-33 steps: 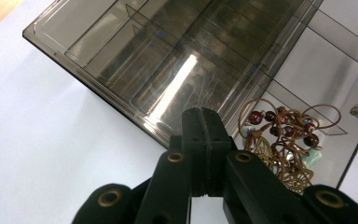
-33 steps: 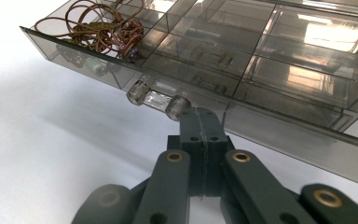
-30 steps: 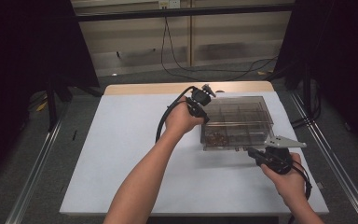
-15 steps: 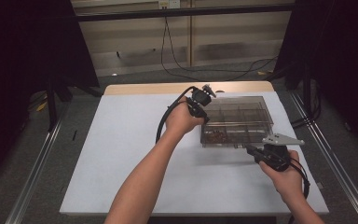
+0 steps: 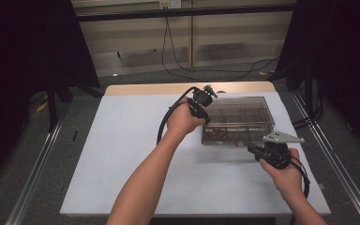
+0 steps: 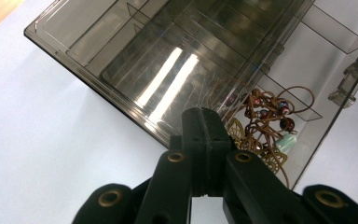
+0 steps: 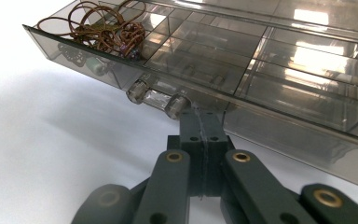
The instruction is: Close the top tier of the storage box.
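We see a smoky, see-through compartment box (image 5: 236,119) on the right of the white table (image 5: 122,140), its drawer holding tangled brown beaded cords (image 6: 265,116), with both the left gripper (image 6: 200,126) and right gripper (image 7: 200,126) closed empty beside it.

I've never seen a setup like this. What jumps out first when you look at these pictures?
A smoky see-through box with many compartments sits toward the right on a white table. One near corner compartment holds a tangle of brown beaded cord jewellery. A person holds a black gripper in each hand: the left gripper at the box's far left corner, the right gripper at its near edge, both shut.
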{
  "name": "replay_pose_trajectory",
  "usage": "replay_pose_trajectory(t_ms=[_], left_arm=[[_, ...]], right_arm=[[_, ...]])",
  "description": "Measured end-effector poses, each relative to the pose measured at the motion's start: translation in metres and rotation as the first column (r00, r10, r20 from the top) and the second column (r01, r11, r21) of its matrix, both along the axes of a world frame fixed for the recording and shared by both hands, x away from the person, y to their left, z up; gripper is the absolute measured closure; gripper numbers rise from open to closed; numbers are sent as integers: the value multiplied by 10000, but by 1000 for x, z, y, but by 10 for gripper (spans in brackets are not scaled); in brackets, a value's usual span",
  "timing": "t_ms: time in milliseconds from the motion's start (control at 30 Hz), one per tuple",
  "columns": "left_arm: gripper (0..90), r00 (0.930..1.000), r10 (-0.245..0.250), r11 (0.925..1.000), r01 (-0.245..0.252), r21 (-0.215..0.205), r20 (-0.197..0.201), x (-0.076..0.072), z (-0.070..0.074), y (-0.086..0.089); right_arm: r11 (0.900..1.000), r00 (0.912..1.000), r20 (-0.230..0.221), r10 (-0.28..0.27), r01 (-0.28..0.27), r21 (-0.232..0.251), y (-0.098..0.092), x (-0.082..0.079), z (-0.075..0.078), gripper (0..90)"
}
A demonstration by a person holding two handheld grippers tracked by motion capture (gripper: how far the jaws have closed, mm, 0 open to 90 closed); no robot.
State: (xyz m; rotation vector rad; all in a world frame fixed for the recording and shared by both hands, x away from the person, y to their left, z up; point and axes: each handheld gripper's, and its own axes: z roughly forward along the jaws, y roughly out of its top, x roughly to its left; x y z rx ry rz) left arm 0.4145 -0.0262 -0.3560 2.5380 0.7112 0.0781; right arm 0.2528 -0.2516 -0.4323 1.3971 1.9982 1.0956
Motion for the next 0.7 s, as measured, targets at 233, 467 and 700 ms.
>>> replay_pose_trajectory(t_ms=[233, 467, 700], left_arm=[[900, 10000, -46, 10000, 46, -13, -39, 1, 0, 0], [900, 9999, -71, 10000, 71, -18, -88, 1, 0, 0], [900, 9999, -75, 10000, 75, -36, -95, 1, 0, 1]], right_arm=[[10000, 9999, 157, -24, 25, -57, 0, 1, 0, 900], [9997, 9998, 180, -39, 43, -230, 2, 3, 1, 900], [9996, 9997, 246, -45, 52, -263, 2, 6, 0, 900]])
